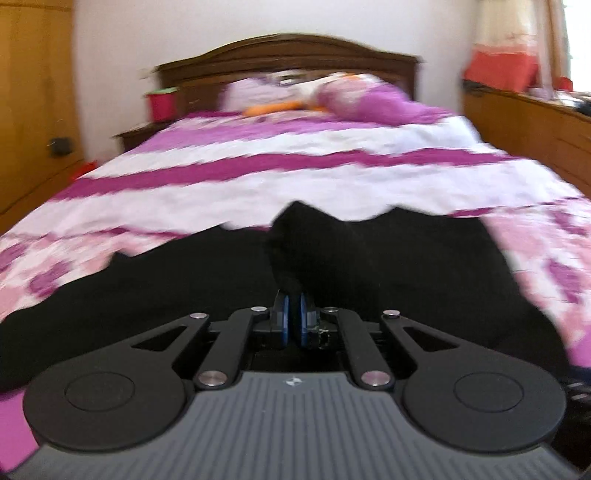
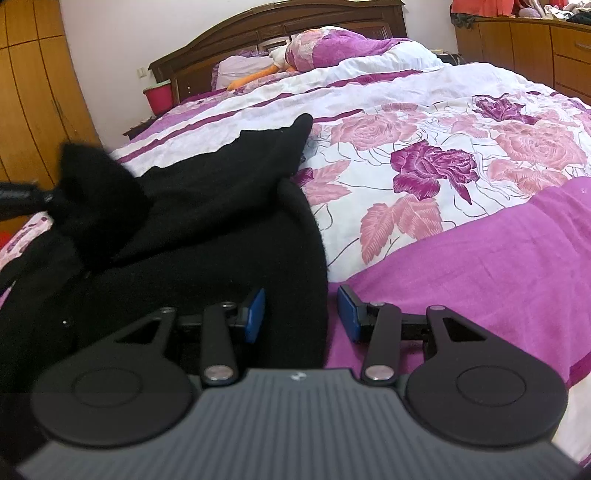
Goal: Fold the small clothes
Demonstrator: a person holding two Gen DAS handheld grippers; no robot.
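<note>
A black garment (image 1: 388,280) lies spread on the flowered purple and white quilt (image 1: 295,181) near the foot of the bed. My left gripper (image 1: 294,321) is shut, its blue pads pinching a raised fold of the black cloth. In the right wrist view that lifted corner (image 2: 96,181) stands up at the left, with the left gripper (image 2: 22,195) blurred beside it. The rest of the garment (image 2: 221,229) lies rumpled. My right gripper (image 2: 301,314) is open low over the garment's right edge, which runs between its blue pads (image 2: 255,314) without being pinched.
A dark wooden headboard (image 2: 273,26), pillows and an orange plush toy (image 2: 255,77) are at the far end. A red bucket (image 2: 159,96) sits on a nightstand to the left, by a wooden wardrobe (image 2: 33,92). A wooden dresser (image 2: 535,48) lines the right side.
</note>
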